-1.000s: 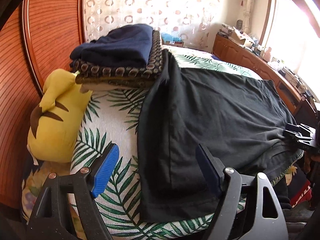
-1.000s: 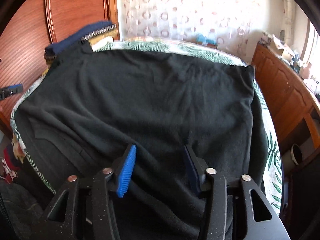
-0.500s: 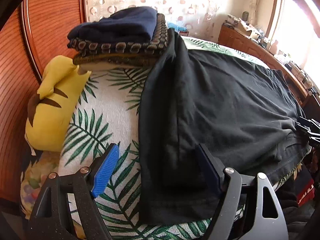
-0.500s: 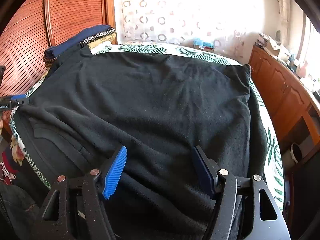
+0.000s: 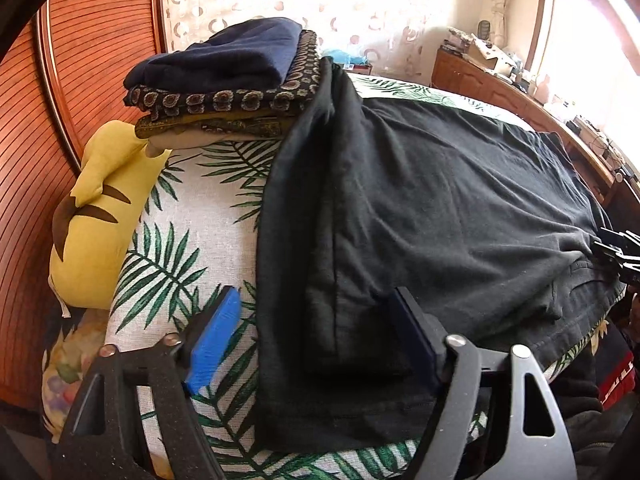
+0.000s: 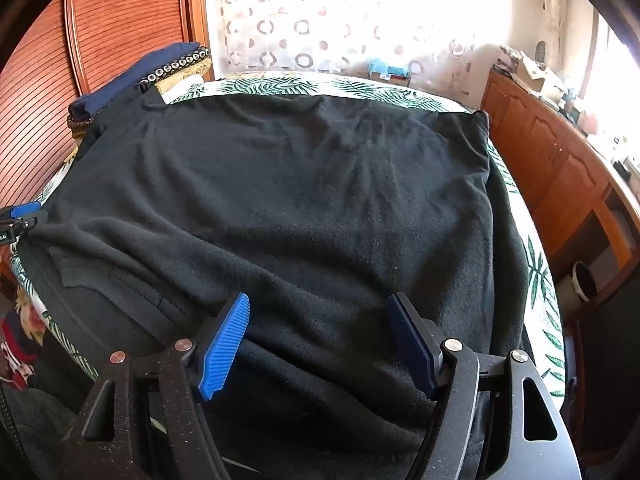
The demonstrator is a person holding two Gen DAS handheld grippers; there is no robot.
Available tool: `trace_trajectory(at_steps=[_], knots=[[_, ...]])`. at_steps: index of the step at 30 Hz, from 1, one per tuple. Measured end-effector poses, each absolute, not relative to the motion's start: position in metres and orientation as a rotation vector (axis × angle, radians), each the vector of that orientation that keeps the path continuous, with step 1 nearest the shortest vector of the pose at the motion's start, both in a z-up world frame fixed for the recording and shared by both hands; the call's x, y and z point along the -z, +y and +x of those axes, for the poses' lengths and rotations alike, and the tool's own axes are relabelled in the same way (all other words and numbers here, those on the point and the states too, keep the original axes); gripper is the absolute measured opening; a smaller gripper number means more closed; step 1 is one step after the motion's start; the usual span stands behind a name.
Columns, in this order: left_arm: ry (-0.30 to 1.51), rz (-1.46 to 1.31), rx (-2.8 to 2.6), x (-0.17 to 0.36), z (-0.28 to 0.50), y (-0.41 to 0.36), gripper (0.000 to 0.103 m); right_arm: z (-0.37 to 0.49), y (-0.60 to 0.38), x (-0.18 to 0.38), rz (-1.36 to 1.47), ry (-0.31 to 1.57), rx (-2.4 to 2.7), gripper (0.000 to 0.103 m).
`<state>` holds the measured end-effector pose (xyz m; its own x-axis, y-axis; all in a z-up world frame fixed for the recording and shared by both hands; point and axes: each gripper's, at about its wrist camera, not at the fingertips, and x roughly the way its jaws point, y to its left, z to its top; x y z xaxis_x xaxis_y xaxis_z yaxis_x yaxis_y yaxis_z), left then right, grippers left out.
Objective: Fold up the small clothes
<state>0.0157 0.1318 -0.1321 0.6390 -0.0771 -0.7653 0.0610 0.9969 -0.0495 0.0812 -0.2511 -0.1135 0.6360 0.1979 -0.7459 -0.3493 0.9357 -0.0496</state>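
Presently: black garment [image 6: 280, 208] spread flat on leaf-print bed [image 5: 168, 264], beneath both grippers, left [image 5: 316, 340] and right [image 6: 320, 344]; jaws parted, left's just narrowing, right's just widening, nothing clamped.

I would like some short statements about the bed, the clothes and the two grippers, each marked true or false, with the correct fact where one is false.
1. A black garment lies spread over the leaf-print bed cover. True.
2. The right gripper is clamped shut on the garment. False: its jaws stand open above the cloth and have just been opening.
3. A yellow plush toy lies beside the wooden headboard. True.
4. The stack of folded clothes has a white towel on top. False: the top piece is navy blue.
5. The left gripper is open over the garment's edge. True.
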Motion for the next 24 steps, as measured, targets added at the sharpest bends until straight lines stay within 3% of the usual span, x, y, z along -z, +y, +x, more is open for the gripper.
trace_trajectory(at_steps=[6, 8, 15, 24], knots=[[0.878, 0.011, 0.133, 0.129, 0.017, 0.122, 0.039, 0.078, -0.253, 0.115, -0.210, 0.801, -0.320, 0.078], [0.876, -0.008, 0.167, 0.127, 0.016, 0.120, 0.013, 0.079, -0.257, 0.117, -0.193, 0.796, -0.326, 0.080], [0.753, -0.039, 0.295, 0.077, 0.016, 0.093, 0.010, 0.077, -0.263, 0.121, -0.200, 0.760, -0.348, 0.085], [0.619, -0.023, 0.495, 0.012, 0.039, 0.014, 0.009, 0.068, -0.284, 0.103, -0.133, 0.728, -0.364, 0.085]])
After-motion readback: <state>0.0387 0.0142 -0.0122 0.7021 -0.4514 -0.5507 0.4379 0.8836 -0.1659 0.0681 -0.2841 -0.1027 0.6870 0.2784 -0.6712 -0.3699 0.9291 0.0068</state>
